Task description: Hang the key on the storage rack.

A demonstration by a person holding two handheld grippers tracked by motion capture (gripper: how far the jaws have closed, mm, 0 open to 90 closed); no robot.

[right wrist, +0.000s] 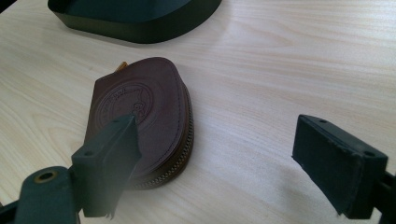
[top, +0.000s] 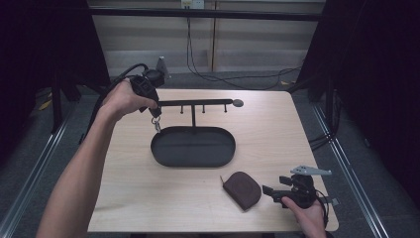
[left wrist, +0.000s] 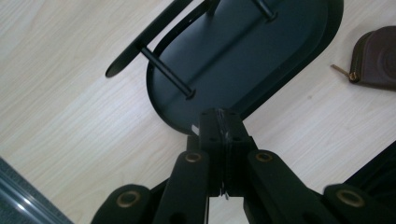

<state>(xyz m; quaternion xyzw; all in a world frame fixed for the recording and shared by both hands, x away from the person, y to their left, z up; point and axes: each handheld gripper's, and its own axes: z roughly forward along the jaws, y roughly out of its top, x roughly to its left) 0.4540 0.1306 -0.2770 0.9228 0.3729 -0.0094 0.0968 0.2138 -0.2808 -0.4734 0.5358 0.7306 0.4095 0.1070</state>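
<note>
Keys (top: pixel 157 124), small and metallic, are hanging from the left tongs (top: pixel 156 116), pinched between jaws closed tight on them, just above the left rim of the black oval tray (top: pixel 193 147) at the middle of the desk (top: pixel 267 134). From that tray a thin post is rising to a horizontal hook bar (top: pixel 198 103) carrying three short pegs. The left arm is stretching forward from the lower left, its hand wrapping the gripper body and pointing it downward beside the bar's left end. One brown zipped leather pouch (top: pixel 241 189) is lying flat near the desk's front edge, lid shut, contents hidden. The right tongs (top: pixel 268 191) are resting low at the front right, jaws standing wide and holding nothing, one pad just beside the pouch.
</note>
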